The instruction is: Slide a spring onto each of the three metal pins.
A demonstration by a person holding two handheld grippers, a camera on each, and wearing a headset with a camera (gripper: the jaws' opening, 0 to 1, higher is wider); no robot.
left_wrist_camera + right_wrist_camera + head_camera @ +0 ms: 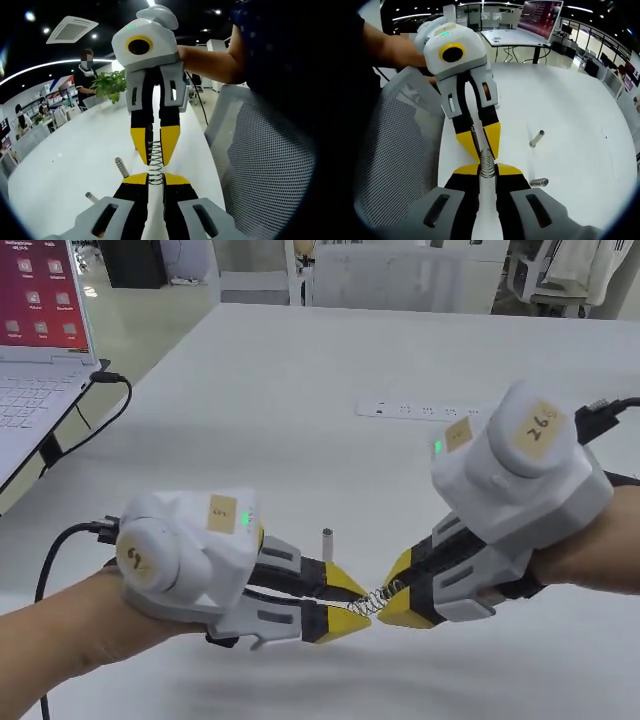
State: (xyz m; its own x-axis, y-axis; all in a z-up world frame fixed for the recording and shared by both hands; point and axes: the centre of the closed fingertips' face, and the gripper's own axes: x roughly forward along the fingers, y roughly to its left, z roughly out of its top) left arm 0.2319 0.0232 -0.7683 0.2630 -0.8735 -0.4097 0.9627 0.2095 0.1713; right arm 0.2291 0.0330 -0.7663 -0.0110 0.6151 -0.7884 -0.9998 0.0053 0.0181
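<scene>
- The spring (378, 592) sits low in the centre of the head view, stretched between the yellow tips of the two grippers and off the surface (300, 400).
- In the right gripper view a thin grey held pin (476, 136) runs along the gap between the left gripper's jaws toward the spring.
- The left gripper (352, 605), lower left in the head view, has its jaws drawn in on the held pin.
- The right gripper (392, 595), at centre right, has its jaws closed on the other end of the spring.
- A bare pin (536, 138) is on the surface right of centre in the right gripper view. A spring-covered pin (539, 182) is below it, near the right gripper's jaws.
- A white power strip (420, 410) lies higher up the surface.
- An open laptop (35, 350) with a black cable (110, 380) is at the upper left.
</scene>
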